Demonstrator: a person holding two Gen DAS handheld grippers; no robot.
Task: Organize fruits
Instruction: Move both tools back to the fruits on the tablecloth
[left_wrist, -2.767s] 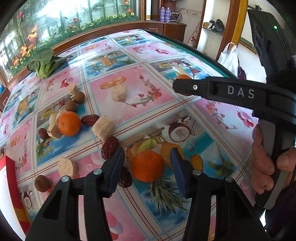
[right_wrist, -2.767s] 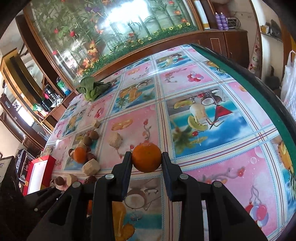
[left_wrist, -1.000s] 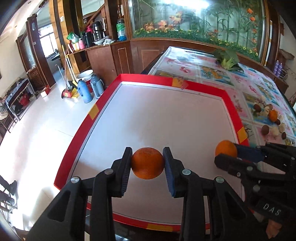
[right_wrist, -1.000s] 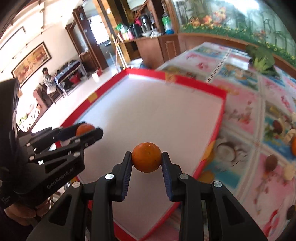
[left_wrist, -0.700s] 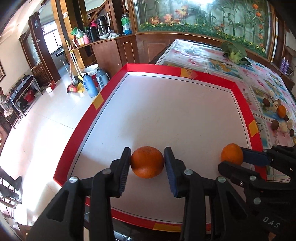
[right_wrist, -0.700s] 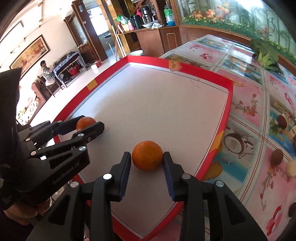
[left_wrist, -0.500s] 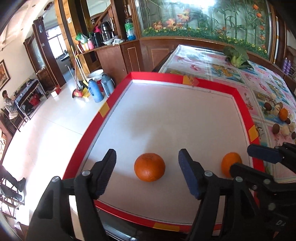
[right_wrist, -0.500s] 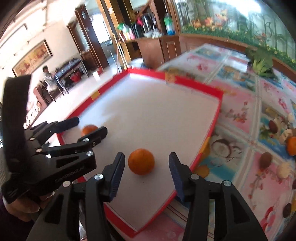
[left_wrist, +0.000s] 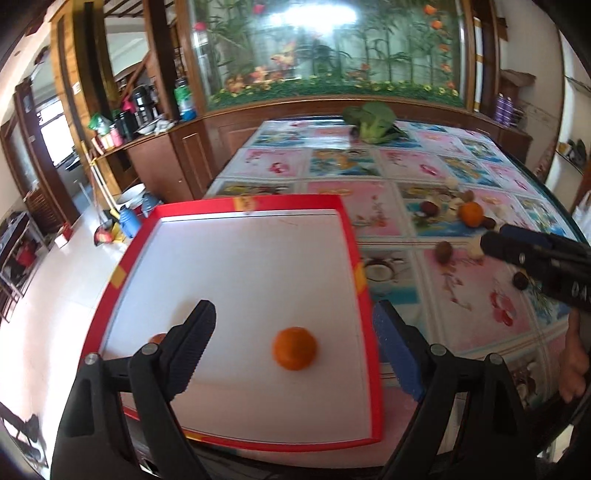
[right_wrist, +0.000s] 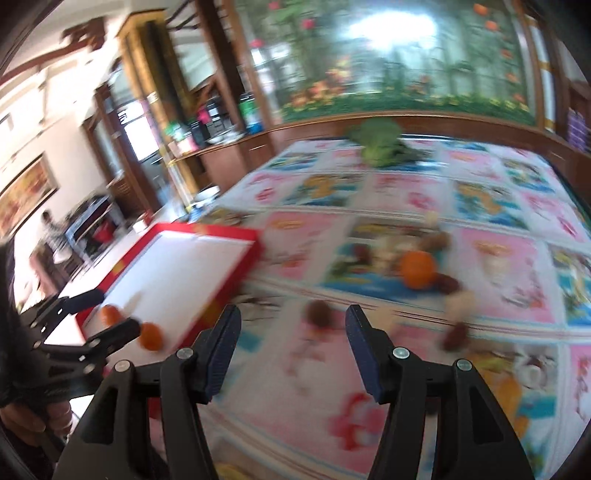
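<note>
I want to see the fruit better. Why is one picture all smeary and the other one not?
The right wrist view is motion-blurred: the orange on the tablecloth looks smeared, while its own fingers stay crisp. The left wrist view is sharp, showing the orange on the tray clearly, though the fisheye lens bends the red tray edges.
</note>
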